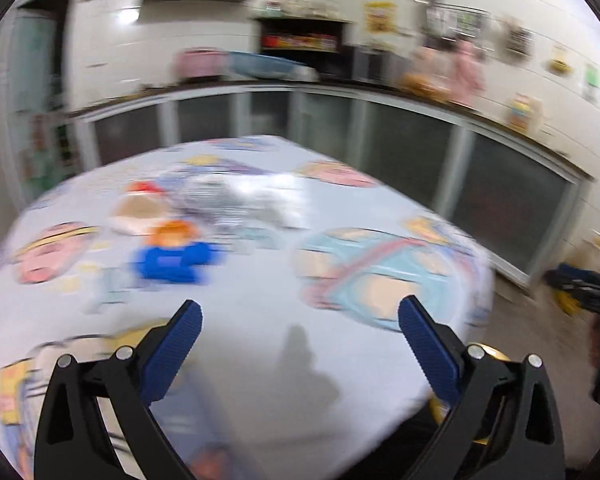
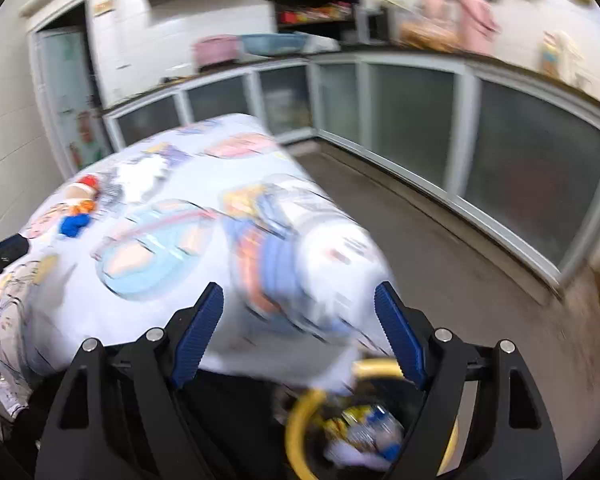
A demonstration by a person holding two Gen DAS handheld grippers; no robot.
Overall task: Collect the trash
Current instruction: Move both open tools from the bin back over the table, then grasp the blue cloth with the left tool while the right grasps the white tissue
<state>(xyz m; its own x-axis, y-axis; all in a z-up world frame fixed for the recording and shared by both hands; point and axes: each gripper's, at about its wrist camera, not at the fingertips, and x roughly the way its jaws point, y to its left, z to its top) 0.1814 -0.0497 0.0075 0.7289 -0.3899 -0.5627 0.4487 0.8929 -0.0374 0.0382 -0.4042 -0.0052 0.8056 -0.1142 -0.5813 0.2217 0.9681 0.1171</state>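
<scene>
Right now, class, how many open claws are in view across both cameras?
2. The left claw hangs open above the cartoon-print tablecloth; the right claw is open over the table's corner, above the yellow-rimmed bin. Neither holds anything.

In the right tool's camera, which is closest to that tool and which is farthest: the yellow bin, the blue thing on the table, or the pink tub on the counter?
From the right tool:
1. Yellow-rimmed bin, just below it, with trash inside.
2. Blue item, far left on the table.
3. Pink tub, on the back counter.
</scene>
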